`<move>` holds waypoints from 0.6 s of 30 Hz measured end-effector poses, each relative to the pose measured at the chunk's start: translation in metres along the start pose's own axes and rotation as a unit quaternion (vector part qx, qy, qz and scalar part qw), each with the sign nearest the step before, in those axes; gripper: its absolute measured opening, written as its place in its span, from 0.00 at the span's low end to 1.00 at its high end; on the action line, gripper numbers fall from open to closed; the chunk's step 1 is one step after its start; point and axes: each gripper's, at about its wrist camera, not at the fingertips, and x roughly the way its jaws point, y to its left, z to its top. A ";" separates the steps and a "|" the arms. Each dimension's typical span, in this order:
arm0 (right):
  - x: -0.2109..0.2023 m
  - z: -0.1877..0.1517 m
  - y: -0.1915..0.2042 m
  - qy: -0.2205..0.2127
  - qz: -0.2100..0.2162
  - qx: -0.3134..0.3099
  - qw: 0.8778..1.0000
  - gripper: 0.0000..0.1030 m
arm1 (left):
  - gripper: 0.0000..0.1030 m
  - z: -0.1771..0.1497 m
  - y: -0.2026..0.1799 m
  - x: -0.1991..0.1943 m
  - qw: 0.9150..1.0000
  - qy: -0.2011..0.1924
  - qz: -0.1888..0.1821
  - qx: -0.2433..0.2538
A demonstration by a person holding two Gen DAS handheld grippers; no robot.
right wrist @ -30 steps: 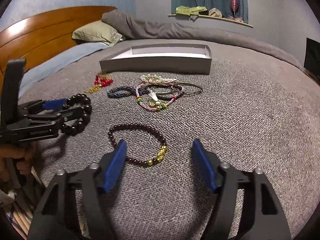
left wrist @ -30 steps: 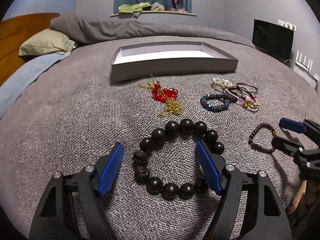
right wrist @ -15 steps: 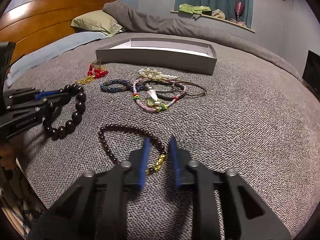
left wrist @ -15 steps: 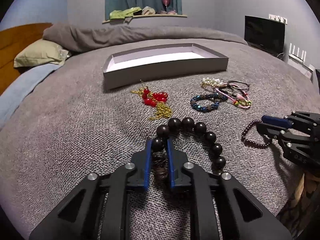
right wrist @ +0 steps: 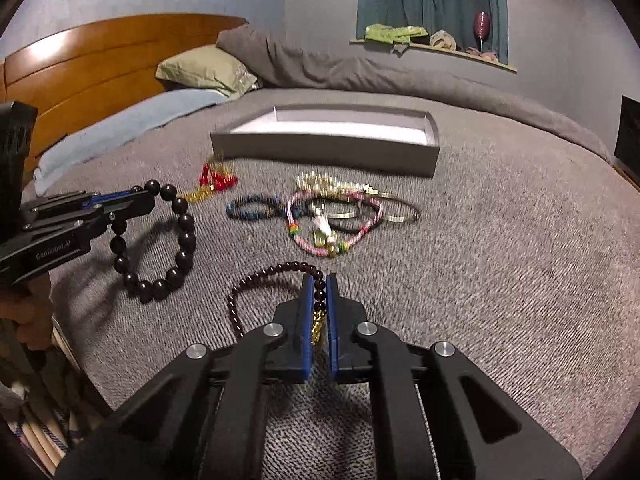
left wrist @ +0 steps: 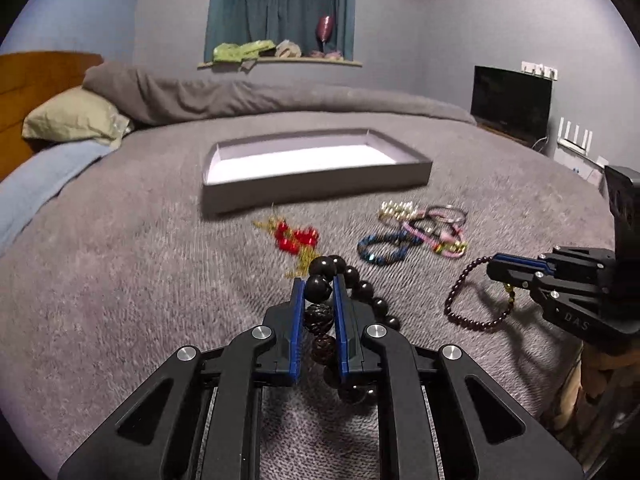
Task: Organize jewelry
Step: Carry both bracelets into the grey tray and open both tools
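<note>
Grey knitted bedding covers the bed [left wrist: 120,280], with a shallow grey tray [left wrist: 316,184] with a white floor lying toward its far side. Left gripper [left wrist: 318,284] has its blue pads closed on the big-bead dark bracelet [left wrist: 362,288], several beads pinched between them; the right wrist view shows what the left one hides, that this bracelet [right wrist: 176,240] hangs as a full loop from the gripper [right wrist: 132,200], its lower beads near or on the cover, which I cannot settle. Right gripper [right wrist: 319,284] is likewise clamped shut, on the small-bead maroon bracelet [right wrist: 272,276] at its gold charm [right wrist: 317,324], the rest of the strand curving away to the left; from the left wrist camera that same bracelet [left wrist: 468,296] dangles from the gripper [left wrist: 496,270] over its own shadow. Between the grippers and the tray lie the remaining pieces: a red and gold piece [left wrist: 296,238], a blue beaded bracelet [left wrist: 380,250], and a tangle of pink cord bracelets [right wrist: 332,224] with pearl beads [left wrist: 396,210] and thin metal bangles [right wrist: 396,212], seen more plainly in the right view. Only the left view shows a dark monitor [left wrist: 512,100]; the right view shows more of the wooden headboard [right wrist: 100,64] and the green pillow [right wrist: 204,70].
</note>
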 end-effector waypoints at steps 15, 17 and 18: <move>-0.006 0.084 -0.025 -0.079 -0.001 0.009 0.997 0.06 | 0.14 0.055 0.025 -0.011 0.997 -0.070 -0.017 -0.021; -0.005 0.093 -0.030 -0.089 0.000 0.012 0.996 0.06 | 0.14 0.061 0.029 -0.011 0.997 -0.076 -0.016 -0.023; -0.004 0.098 -0.032 -0.094 0.001 0.015 0.995 0.06 | 0.14 0.065 0.032 -0.011 0.996 -0.081 -0.013 -0.024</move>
